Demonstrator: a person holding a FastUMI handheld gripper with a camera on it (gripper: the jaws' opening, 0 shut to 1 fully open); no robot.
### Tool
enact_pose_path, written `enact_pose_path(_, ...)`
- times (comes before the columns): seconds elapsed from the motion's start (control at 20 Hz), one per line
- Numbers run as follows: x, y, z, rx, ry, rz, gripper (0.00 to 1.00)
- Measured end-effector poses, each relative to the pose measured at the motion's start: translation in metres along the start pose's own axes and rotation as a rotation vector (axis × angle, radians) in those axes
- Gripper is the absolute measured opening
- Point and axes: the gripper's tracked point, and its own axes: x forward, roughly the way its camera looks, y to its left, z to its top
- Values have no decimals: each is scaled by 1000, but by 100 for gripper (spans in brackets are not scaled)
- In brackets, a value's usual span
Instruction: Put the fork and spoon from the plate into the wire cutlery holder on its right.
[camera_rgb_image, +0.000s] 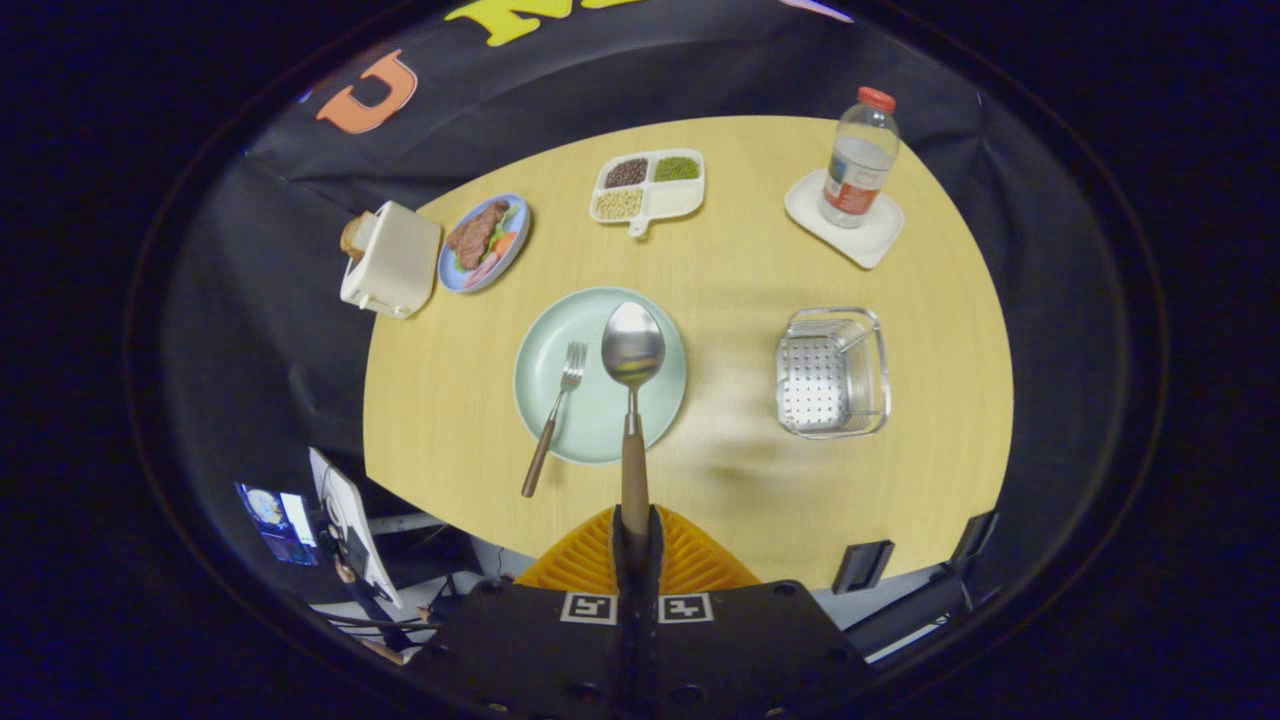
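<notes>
Gripper: the two-finger gripper (636, 535) sits at the bottom centre of the frame, looking down on the table from above, its fingers pressed together on the wooden handle of the spoon
Gripper pose: it points straight ahead toward the middle of the frame, the fingers close side by side with only the handle between them, the ribbed finger pads flaring out to either side below
Spoon: the steel spoon with a brown wooden handle (632, 352) stands out lengthwise ahead of the fingers, bowl farthest from them; the bowl shows over the right half of the plate, whether lifted or touching it I cannot tell
Fork: the steel fork with a brown wooden handle (556, 410) lies left of the spoon, tines on the plate, handle slanting down-left past the rim onto the table
Plate: the round pale green plate (550, 340) is at the centre of the frame, just beyond the fingers
Cutlery holder: the square silver wire cutlery holder with a perforated bottom (832, 372) stands right of the plate, apart from it, nothing inside it
Table: the light wooden table (740, 260) carries everything
Upper frame: a white divided tray of beans and grains (650, 186) in the upper centre, a clear plastic bottle with a red cap (858, 160) on a white square coaster (846, 240) in the upper right
Upper left: a blue plate of meat and vegetables (484, 242) beside a cream toaster (392, 260)
</notes>
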Motion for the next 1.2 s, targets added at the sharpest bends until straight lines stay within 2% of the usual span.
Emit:
enact_pose_path(0.15,-20,-47,2,29,3,-61,0)
enact_pose_path(0.3,-18,-79,-2,66,36,-94,0)
enact_pose_path(0.7,12,-106,-9,198,179,-56,0)
enact_pose_path(0.95,24,-117,3,245,197,-73,1)
enact_pose_path(1.15,26,-120,10,272,172,-72,12)
enact_pose_path(1.2,24,-118,12,269,158,-71,26)
